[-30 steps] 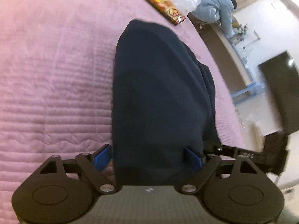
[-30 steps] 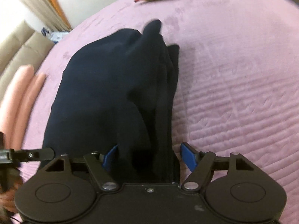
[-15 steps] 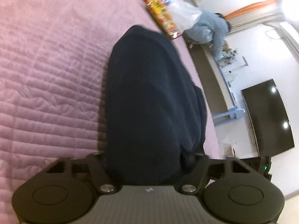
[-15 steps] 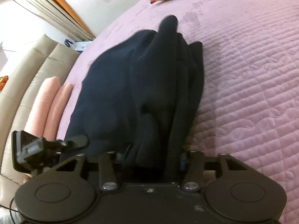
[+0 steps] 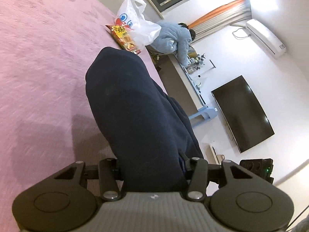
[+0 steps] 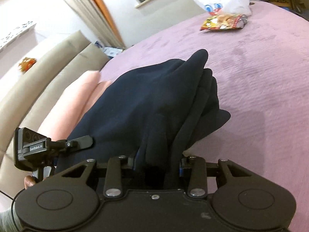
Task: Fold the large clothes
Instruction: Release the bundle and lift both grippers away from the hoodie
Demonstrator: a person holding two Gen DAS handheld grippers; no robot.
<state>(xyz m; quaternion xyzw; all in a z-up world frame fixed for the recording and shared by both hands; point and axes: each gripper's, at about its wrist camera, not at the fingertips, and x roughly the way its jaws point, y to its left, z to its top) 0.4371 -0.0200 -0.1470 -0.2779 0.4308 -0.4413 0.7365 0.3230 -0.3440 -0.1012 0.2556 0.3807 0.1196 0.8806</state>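
A dark navy garment hangs in thick folds above the pink quilted bed. My left gripper is shut on one edge of it, the cloth bunched between the jaws and hiding the fingertips. My right gripper is shut on another edge of the garment, which drapes forward and left in several layers. The left gripper's body shows at the left of the right wrist view, level with the right one.
A snack packet and a white plastic bag lie at the far side of the bed; they also show in the right wrist view. A beige sofa and pink cushions lie left. A person in blue and a TV stand beyond.
Both grippers closed on the garment's near edges and lifted it off the bed; the cloth now hangs bunched and the views tilt up toward the room.
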